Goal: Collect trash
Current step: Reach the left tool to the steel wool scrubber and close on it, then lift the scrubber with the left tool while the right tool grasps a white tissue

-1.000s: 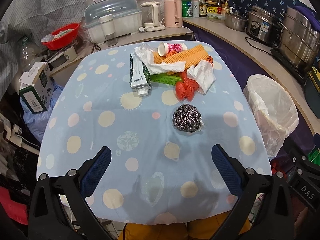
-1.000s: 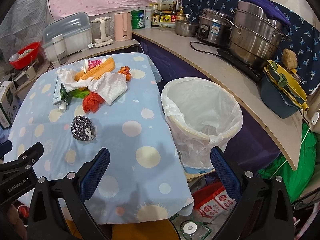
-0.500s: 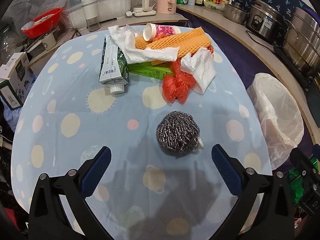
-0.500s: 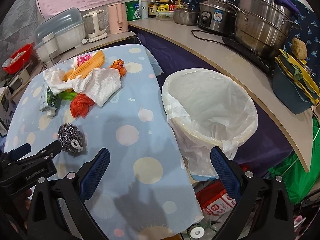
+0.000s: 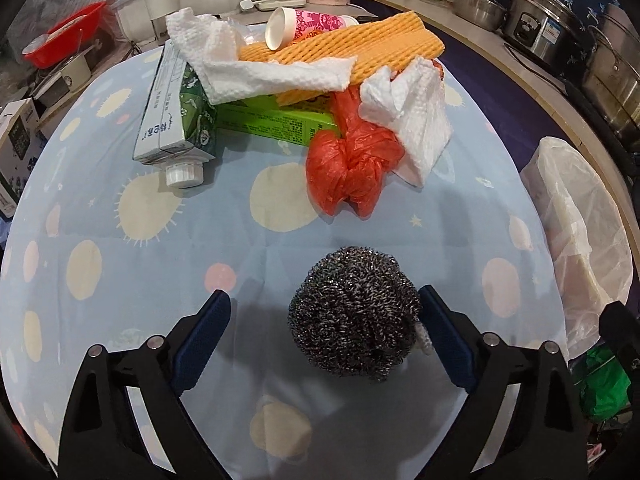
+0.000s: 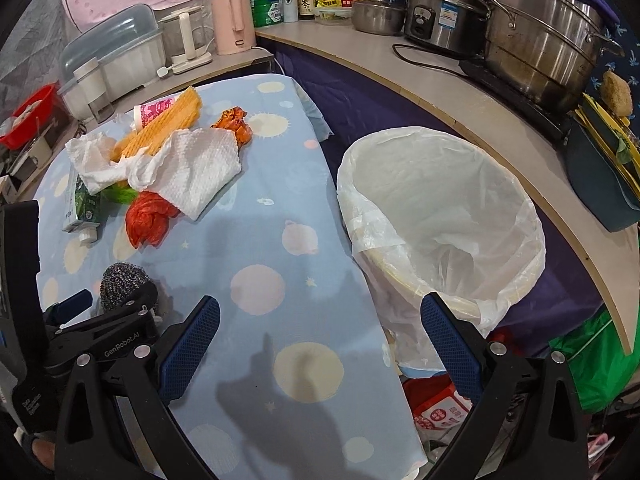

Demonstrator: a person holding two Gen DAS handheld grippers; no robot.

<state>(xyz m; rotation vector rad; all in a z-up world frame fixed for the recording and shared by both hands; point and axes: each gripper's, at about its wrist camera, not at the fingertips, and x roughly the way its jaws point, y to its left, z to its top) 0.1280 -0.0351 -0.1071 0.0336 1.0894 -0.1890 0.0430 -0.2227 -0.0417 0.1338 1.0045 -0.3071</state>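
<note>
A steel wool scrubber [image 5: 354, 312] lies on the blue dotted tablecloth [image 5: 120, 272], between the fingers of my left gripper [image 5: 324, 294]. Its jaws are closing; the right pad is at the scrubber's side and the left pad stands apart from it. Behind lies a heap of trash: a milk carton [image 5: 176, 120], paper towels [image 5: 256, 68], a pink paper cup [image 5: 304, 26], an orange ribbed sheet [image 5: 360, 48], a green box [image 5: 276, 120] and a red plastic bag [image 5: 352, 168]. My right gripper [image 6: 320, 302] is open and holds nothing, over the table edge beside the white-lined bin [image 6: 440, 216].
The bin [image 5: 576, 220] stands off the table's right side. A curved counter [image 6: 440, 92] beyond it carries steel pots [image 6: 536, 40], a rice cooker and bottles. A pink kettle [image 6: 234, 24], a dish rack and a red basin [image 5: 64, 44] stand behind the table.
My left gripper has come down and forward over the scrubber, which now sits between its jaws; the jaws have narrowed a little. My right gripper has sunk toward the table edge and bin.
</note>
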